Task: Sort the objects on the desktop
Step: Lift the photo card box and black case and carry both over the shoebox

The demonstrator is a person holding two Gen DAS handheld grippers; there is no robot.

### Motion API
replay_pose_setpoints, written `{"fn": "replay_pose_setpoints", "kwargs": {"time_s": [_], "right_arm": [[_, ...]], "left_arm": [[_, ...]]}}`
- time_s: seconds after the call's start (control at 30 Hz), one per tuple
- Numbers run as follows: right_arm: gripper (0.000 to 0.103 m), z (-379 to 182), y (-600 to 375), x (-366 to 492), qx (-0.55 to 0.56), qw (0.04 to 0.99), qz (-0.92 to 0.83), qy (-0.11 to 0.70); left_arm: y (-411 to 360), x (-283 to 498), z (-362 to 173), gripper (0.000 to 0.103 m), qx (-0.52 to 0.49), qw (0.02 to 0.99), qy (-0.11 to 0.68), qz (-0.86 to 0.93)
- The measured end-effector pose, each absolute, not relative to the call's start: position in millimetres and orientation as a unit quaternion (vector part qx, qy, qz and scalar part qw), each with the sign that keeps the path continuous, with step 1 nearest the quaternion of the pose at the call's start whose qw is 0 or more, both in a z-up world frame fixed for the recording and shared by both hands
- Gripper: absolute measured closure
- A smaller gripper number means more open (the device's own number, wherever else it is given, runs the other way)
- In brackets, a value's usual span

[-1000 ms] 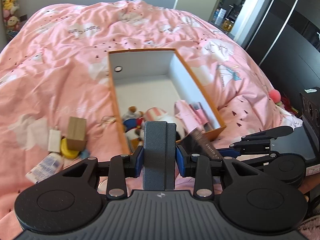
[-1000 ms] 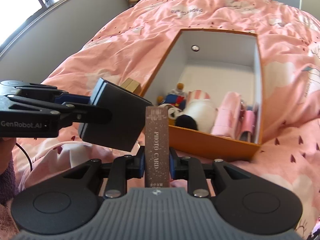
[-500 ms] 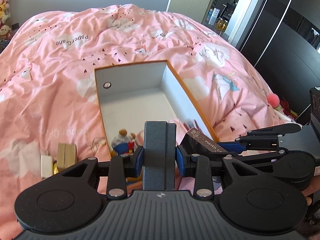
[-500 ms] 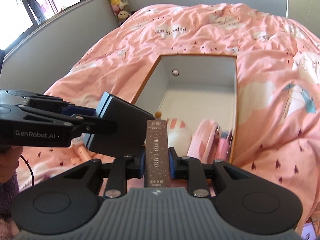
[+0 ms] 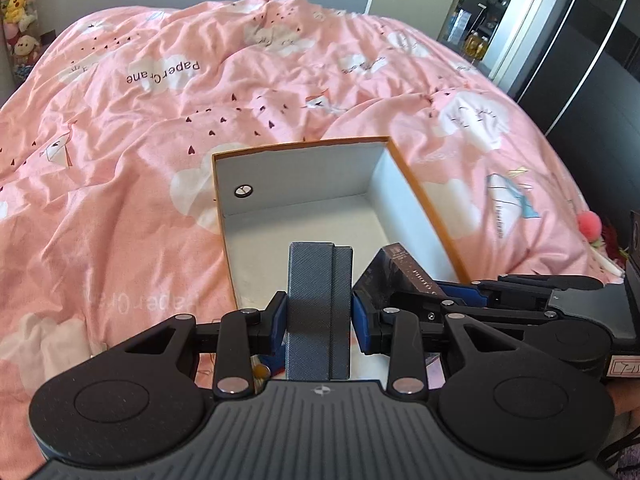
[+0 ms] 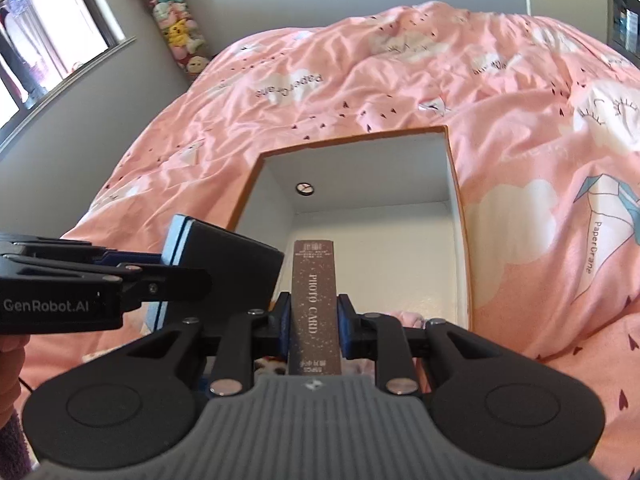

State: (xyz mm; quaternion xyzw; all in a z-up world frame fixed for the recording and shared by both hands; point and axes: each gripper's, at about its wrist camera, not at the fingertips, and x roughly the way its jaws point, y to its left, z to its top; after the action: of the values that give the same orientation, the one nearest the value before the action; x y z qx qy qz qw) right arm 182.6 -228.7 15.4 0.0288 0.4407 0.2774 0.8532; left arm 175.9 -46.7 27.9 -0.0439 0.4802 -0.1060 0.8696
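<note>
Hovering side by side, left tool point(image 5: 320, 316) clamping grey case point(image 5: 320, 304), right tool point(image 6: 314, 328) clamping photo-card box point(image 6: 314, 300), both above the open box point(image 6: 460, 216) ahead, long axes pointing forward

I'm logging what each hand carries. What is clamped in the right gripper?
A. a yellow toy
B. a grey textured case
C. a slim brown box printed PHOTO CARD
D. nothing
C: the right gripper has its blue pads pressed on the PHOTO CARD box, while the grey case sits in the left gripper.
</note>
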Motion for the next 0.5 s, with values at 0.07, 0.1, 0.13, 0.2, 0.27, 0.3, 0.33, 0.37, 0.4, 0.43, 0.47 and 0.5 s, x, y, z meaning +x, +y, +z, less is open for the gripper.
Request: {"fn": "replay_pose_setpoints", "kwargs": {"time_s": [0.07,0.1,0.13,0.2,0.27,0.3,0.33,0.37,0.4,0.43,0.47,0.5], "right_arm": [[0.079,9,-226,196,0.036,0.850,0.276,0.448],[0.079,7,-225,203,0.041,0.847,0.277,0.453],[0.079,4,-223,209,0.047,0.844,0.278,0.456],[0.079,-2,-219,222,0.057,0.840,0.275,0.464],[0.079,-9,-213,234,0.061,0.837,0.273,0.471],[0.079,-13,-211,240,0.064,0.833,0.272,0.477],[0.079,-18,-209,246,0.069,0.829,0.272,0.484],[0.079,-23,-207,251,0.075,0.824,0.272,0.491],[0.079,-28,-206,256,0.079,0.820,0.271,0.498],[0.079,-32,-203,260,0.082,0.817,0.270,0.503],[0.079,-36,-201,264,0.086,0.813,0.270,0.508],[0.079,-40,-200,268,0.091,0.811,0.269,0.512]], "left_arm": [[-45,190,20,0.064,-0.046,0.864,0.491,-0.099],[-45,197,16,0.064,-0.047,0.861,0.496,-0.097],[-45,203,12,0.064,-0.047,0.859,0.502,-0.094],[-46,215,3,0.064,-0.048,0.852,0.514,-0.088],[-46,226,-5,0.064,-0.047,0.843,0.529,-0.086],[-45,230,-8,0.064,-0.049,0.840,0.534,-0.084],[-45,235,-11,0.064,-0.049,0.836,0.540,-0.083],[-45,239,-14,0.064,-0.048,0.834,0.545,-0.080],[-44,242,-16,0.064,-0.046,0.832,0.548,-0.077],[-45,246,-18,0.065,-0.040,0.830,0.551,-0.073],[-45,250,-21,0.065,-0.036,0.829,0.554,-0.068],[-44,254,-23,0.065,-0.035,0.827,0.557,-0.063]]}}
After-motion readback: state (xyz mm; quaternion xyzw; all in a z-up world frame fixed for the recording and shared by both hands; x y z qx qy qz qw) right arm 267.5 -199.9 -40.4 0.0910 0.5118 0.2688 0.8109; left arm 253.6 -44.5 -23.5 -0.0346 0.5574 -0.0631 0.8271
